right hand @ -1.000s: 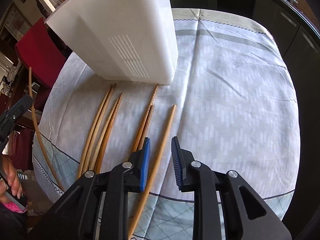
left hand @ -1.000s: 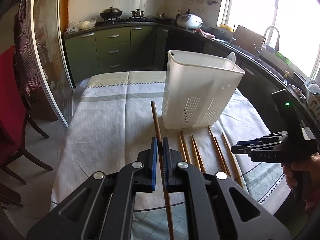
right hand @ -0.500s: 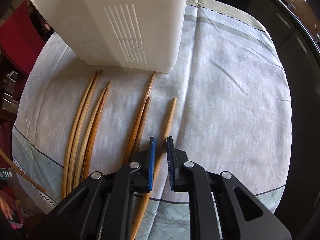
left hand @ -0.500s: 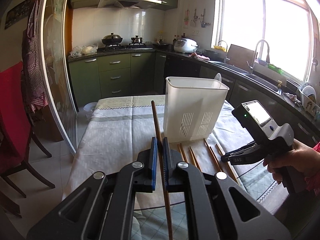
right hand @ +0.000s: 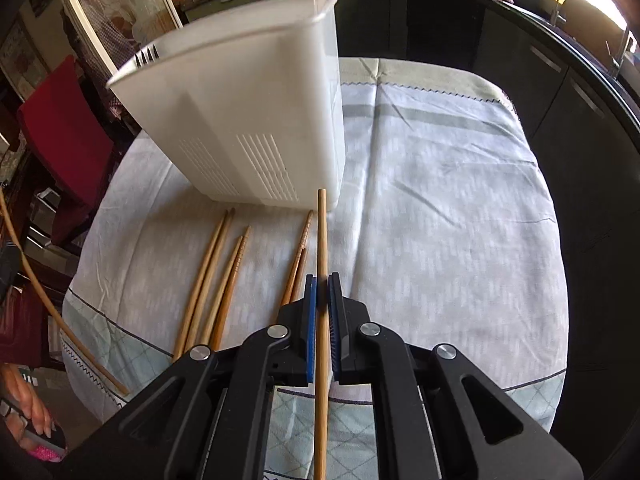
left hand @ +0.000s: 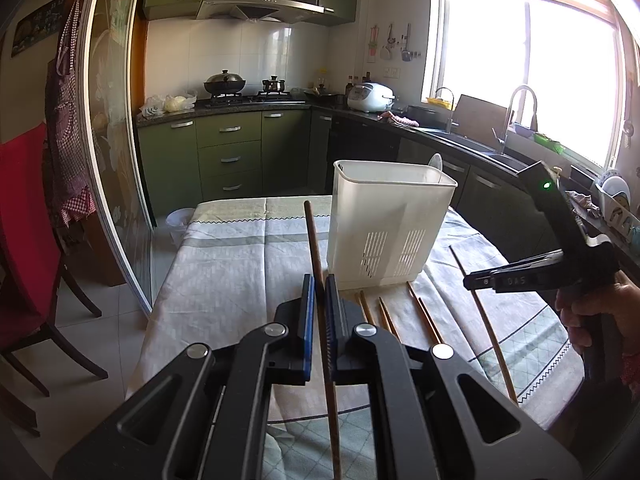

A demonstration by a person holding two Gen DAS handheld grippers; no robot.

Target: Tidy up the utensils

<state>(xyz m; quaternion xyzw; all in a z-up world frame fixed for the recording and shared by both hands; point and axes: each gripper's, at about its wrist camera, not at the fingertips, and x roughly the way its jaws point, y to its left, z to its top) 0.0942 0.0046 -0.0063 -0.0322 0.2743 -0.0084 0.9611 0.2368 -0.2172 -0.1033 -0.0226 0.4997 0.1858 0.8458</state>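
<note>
A white slotted utensil holder [left hand: 384,220] stands on the clothed table; it also shows in the right wrist view [right hand: 248,128]. My left gripper [left hand: 319,292] is shut on a dark wooden chopstick [left hand: 314,248], held above the table left of the holder. My right gripper [right hand: 322,292] is shut on a light wooden chopstick [right hand: 322,236], lifted off the cloth, its tip near the holder's front corner. In the left wrist view the right gripper [left hand: 470,282] holds that chopstick [left hand: 486,320]. Several more chopsticks [right hand: 216,280] lie on the cloth in front of the holder.
The round table [right hand: 440,220] has a pale checked cloth. A red chair [left hand: 24,240] stands at the left. Green kitchen cabinets [left hand: 232,156] and a counter with a sink [left hand: 480,144] run behind and to the right. A translucent spoon end [left hand: 436,160] sticks out of the holder.
My right gripper closed on the rightmost chopstick and lifted it off the cloth. My left gripper rose with its dark chopstick still clamped.
</note>
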